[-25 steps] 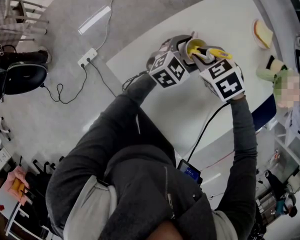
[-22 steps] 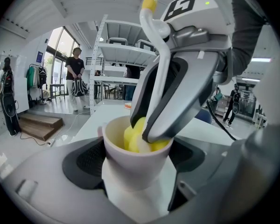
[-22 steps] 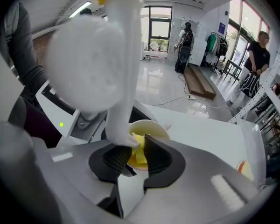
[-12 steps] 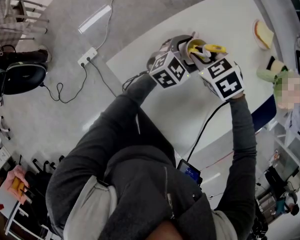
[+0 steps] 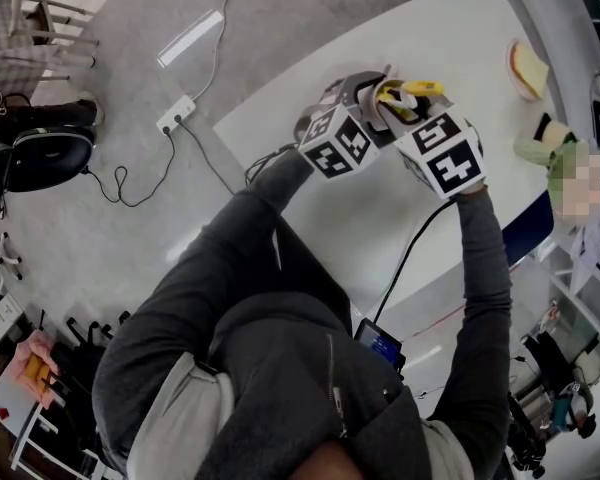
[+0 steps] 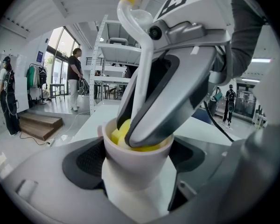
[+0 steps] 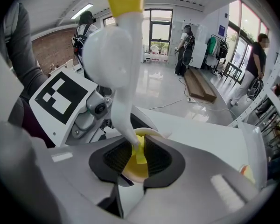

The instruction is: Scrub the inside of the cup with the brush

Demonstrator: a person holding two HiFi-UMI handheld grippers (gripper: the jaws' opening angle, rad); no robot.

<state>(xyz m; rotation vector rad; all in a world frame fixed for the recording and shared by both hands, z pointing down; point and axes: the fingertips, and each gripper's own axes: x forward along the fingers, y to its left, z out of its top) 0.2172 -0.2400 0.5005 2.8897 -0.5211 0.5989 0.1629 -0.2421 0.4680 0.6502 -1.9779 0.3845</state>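
Cup point(image 6: 135, 148): white, held off the counter point(image 5: 360, 218) above its far left part, clamped by its lower body between the pads of the left gripper point(image 6: 137, 171), mouth up.

Brush point(image 7: 117, 73): white handle with a yellow end. The right gripper point(image 7: 137, 160) is closed on the lower stem, and the yellow sponge head sits inside the cup, below the rim.

Change noted: over the last second the yellow handle end point(image 5: 420, 89) has swung from pointing right to lying a little farther away, and the right gripper has shifted with it. The cup and left gripper have kept their place. Judgement: the head is being worked round the inner wall, so scrubbing is under way. How much of the wall has been covered cannot be told.

Surface: the counter is white and smooth. A plate-like item point(image 5: 525, 68) and a pale green item point(image 5: 535, 148) lie well apart from the work, toward its far right end. A dark cable point(image 5: 410, 253) crosses the near edge.

Room: a large open hall with a grey polished floor point(image 5: 140, 218). A power strip point(image 5: 175, 115) with its lead lies on the floor left of the counter, and a black chair point(image 5: 40, 153) stands at far left. The left gripper view shows white shelving point(image 6: 105, 55), low wooden steps point(image 6: 37, 125) and a person point(image 6: 76, 78) standing by the windows. The right gripper view shows a brick wall point(image 7: 51, 50) and glass doors point(image 7: 161, 29) with further people nearby.
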